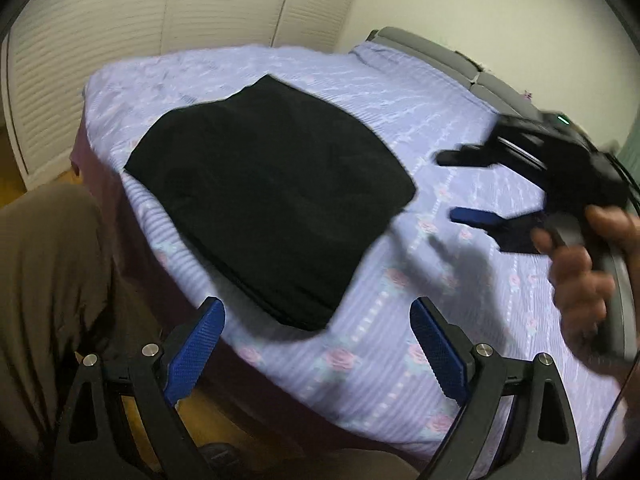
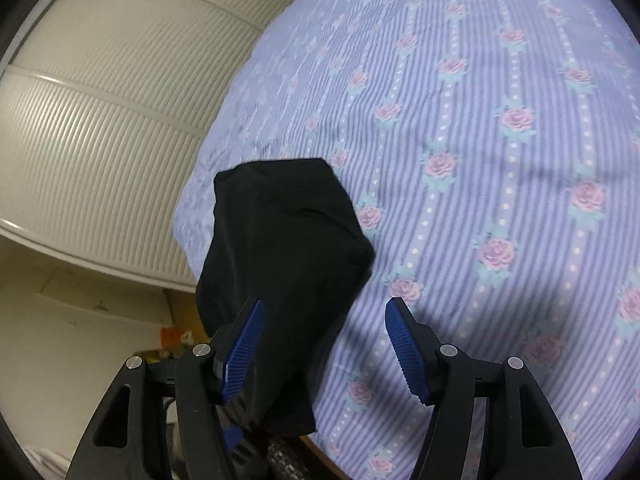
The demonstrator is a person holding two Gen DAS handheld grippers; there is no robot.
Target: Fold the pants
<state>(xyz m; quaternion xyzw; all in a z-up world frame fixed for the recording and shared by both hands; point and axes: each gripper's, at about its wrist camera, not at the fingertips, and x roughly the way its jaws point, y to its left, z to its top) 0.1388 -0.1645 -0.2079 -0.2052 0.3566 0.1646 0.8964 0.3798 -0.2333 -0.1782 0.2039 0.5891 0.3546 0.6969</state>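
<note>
The left gripper [image 1: 316, 344] hangs nearest, its blue-padded jaws spread wide and holding nothing, just off the near edge of the bed [image 1: 400, 364]; beyond its tips the pants [image 1: 268, 200] lie folded into a compact black rectangle, flat on the near part of the bed's lilac, rose-striped sheet [image 1: 360, 92], close to the corner by the white louvred wardrobe doors [image 1: 92, 44]; to the right of the pants, apart from them and above the sheet, the right gripper [image 1: 452, 186] is held by the person's hand [image 1: 580, 276], its jaws likewise parted wide with nothing between them; in the right wrist view that gripper [image 2: 324, 344] hovers over the near edge of the pants [image 2: 280, 264], one pad above the dark cloth, the other above the sheet [image 2: 480, 120]; past the pants the bed runs on to a grey headboard [image 1: 448, 52] against the pale wall
</note>
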